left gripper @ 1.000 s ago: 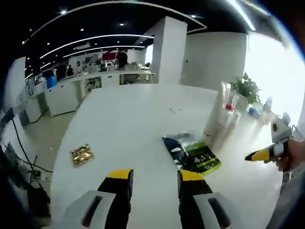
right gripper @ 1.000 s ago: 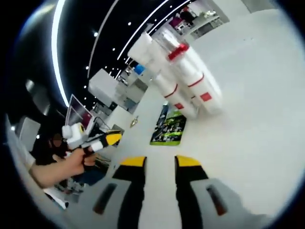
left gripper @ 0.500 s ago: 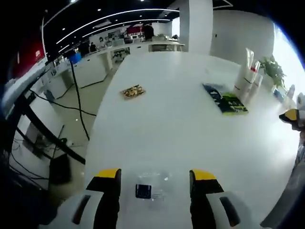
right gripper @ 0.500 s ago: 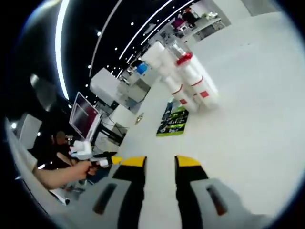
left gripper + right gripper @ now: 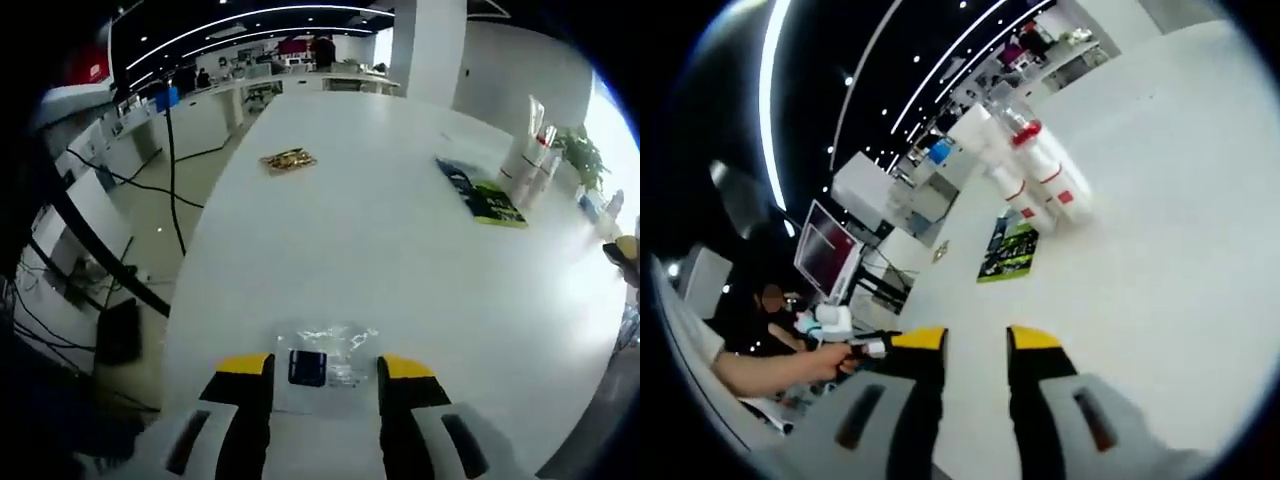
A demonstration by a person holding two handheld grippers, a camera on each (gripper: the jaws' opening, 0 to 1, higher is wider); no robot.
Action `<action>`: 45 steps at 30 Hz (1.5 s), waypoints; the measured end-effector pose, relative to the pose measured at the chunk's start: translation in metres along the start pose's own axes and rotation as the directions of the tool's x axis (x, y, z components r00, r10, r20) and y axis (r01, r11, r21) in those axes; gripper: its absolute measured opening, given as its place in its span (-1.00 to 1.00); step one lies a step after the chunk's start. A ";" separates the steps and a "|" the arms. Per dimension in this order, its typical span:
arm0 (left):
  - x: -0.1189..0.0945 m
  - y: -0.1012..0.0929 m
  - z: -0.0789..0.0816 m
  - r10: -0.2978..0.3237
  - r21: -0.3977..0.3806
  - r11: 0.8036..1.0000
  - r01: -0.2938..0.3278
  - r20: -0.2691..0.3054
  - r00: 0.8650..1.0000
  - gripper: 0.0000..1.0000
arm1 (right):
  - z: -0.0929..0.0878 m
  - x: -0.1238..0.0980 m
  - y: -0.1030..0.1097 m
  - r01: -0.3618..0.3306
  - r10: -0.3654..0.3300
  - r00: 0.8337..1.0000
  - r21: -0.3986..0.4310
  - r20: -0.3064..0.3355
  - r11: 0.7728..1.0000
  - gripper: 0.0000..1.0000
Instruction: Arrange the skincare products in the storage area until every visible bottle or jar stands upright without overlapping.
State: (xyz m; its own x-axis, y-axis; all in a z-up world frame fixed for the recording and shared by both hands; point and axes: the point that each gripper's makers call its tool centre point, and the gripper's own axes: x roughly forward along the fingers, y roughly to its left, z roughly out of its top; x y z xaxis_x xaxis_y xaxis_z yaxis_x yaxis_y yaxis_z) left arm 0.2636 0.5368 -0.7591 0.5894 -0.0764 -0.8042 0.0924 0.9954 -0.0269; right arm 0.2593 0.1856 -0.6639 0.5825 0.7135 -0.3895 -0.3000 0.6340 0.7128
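So the white bottles (image 5: 1035, 180) with red bands stand grouped and upright near the table's (image 5: 380, 260) far side, just beside a green packet (image 5: 492, 204); whether any overlap, I can't tell. Left tool (image 5: 322, 368) is open, astride a clear sachet (image 5: 325, 365) at the near edge, no grip yet. Right tool (image 5: 975, 340) is open, empty. A gold wrapper (image 5: 288, 159) lies well apart. Sorting looks barely started.
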 end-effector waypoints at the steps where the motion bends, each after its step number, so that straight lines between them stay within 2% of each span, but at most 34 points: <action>1: -0.001 0.000 -0.001 0.001 0.002 1.000 -0.001 -0.004 1.000 -0.14 | 0.000 -0.001 0.001 0.000 0.000 1.000 -0.001 0.001 1.000 -0.51; 6: -0.002 0.001 -0.002 0.009 -0.015 1.000 -0.009 -0.020 1.000 -0.15 | 0.000 -0.007 0.003 0.000 0.000 1.000 -0.005 0.010 1.000 -0.51; 9: -0.004 -0.004 -0.001 -0.024 -0.088 0.996 0.022 -0.017 1.000 -0.16 | 0.001 -0.011 0.003 0.004 -0.004 1.000 0.000 0.022 1.000 -0.51; 17: -0.015 -0.012 0.003 -0.051 -0.086 0.995 0.051 0.006 0.999 -0.16 | -0.005 -0.012 0.008 0.004 -0.004 1.000 0.008 0.024 1.000 -0.51; 23: -0.031 -0.034 0.020 -0.121 -0.096 0.987 0.130 0.092 0.988 -0.16 | -0.012 -0.005 0.023 -0.023 0.023 1.000 0.008 0.007 1.000 -0.50; 27: -0.042 -0.050 0.028 -0.159 -0.099 0.980 0.172 0.124 0.979 -0.16 | -0.016 -0.001 0.035 -0.044 0.044 0.999 0.007 -0.004 0.999 -0.50; 30: -0.049 -0.067 0.032 -0.199 -0.067 0.976 0.209 0.131 0.971 -0.16 | -0.019 0.001 0.044 -0.060 0.060 0.998 0.005 -0.010 0.998 -0.49; 31: -0.052 -0.080 0.032 -0.243 -0.070 0.965 0.253 0.129 0.961 -0.16 | -0.020 0.001 0.047 -0.066 0.066 0.998 0.011 -0.010 0.998 -0.49; 34: -0.060 -0.099 0.037 -0.274 -0.045 0.958 0.283 0.145 0.951 -0.16 | -0.023 0.001 0.056 -0.087 0.087 0.996 0.024 -0.011 0.996 -0.49; 37: -0.069 -0.121 0.043 -0.323 -0.022 0.943 0.331 0.162 0.932 -0.16 | -0.028 0.002 0.064 -0.098 0.099 0.995 0.024 -0.021 0.995 -0.48; 45: -0.095 -0.187 0.050 -0.460 0.117 0.887 0.446 0.158 0.874 -0.16 | -0.041 0.005 0.093 -0.171 0.175 0.983 0.068 -0.057 0.983 -0.42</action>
State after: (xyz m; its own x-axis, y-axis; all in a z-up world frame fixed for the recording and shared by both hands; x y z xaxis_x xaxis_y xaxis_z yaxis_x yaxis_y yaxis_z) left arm 0.2307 0.3545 -0.6479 0.5994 -0.5340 -0.5963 0.4391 0.8422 -0.3128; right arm 0.2034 0.2599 -0.6236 0.4769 0.8294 -0.2909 -0.3437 0.4806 0.8068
